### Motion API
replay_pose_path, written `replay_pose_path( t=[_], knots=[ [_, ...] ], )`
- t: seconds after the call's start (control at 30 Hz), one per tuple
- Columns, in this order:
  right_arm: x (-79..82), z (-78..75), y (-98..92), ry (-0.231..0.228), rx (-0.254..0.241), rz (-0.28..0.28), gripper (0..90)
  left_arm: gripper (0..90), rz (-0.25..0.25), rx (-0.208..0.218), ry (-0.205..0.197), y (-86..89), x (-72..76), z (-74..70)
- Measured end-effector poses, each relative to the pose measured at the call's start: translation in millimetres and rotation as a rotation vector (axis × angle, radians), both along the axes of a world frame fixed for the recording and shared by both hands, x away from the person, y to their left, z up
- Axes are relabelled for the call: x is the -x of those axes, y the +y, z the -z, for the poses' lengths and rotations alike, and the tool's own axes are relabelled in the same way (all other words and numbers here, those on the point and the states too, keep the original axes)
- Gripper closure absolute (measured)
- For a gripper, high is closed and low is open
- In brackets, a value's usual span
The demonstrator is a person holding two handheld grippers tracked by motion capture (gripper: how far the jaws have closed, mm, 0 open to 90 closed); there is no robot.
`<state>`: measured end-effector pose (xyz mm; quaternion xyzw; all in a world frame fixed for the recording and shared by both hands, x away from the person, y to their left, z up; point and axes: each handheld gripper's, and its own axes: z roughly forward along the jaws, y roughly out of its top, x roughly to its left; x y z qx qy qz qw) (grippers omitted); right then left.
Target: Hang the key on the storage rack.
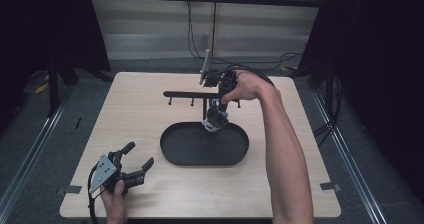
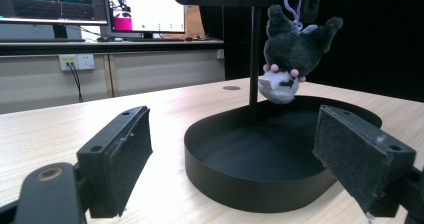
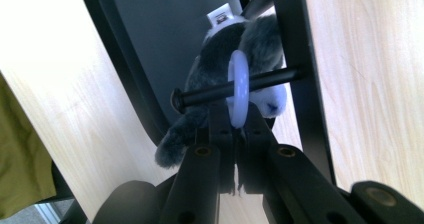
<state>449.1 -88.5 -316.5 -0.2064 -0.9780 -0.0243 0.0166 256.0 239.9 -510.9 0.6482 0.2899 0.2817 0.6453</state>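
Note:
A dark grey plush toy (image 1: 216,120) with a white face hangs head down over the black oval tray (image 1: 175,151). Its lavender ring (image 3: 239,84) is threaded on a black peg (image 3: 205,93) of the hanging rack (image 1: 185,94). My right gripper (image 3: 235,129) points down at the peg, and its jaws are shut on the ring's lower edge. From the high view, the right gripper (image 1: 218,105) sits just under the rack's bar. My left gripper (image 1: 139,154) lies on the table at the front left, jaws wide open with nothing between them. In its own view the left gripper (image 2: 237,134) faces the plush toy (image 2: 292,49) and the tray (image 2: 240,184).
The rack's bar carries two more bare pegs (image 1: 192,103) to the left of the toy. Its post (image 2: 255,59) stands at the tray's far side. Monitors (image 2: 145,6) and a wall socket stand beyond the table. Dark curtains flank both sides.

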Motion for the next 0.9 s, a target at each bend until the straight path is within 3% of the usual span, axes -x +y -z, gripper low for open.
replay_pose_path(
  t=[0.2, 0.47, 0.9],
  knots=[
    [1.2, 2.5, -2.5, -0.010, -0.037, 0.004, 85.0, 15.2, 0.000, 0.000, 0.000, 0.0, 0.0, 0.0],
    [3.7, 3.7, -8.2, -0.010, -0.047, 0.025, 81.5, 15.2, 0.000, 0.003, 0.001, -0.2, -0.2, 0.1],
    [14.2, -4.1, -16.2, -0.024, -0.119, 0.065, 59.9, 15.2, 0.000, 0.002, 0.000, -0.1, -0.2, 0.0]
  ],
)
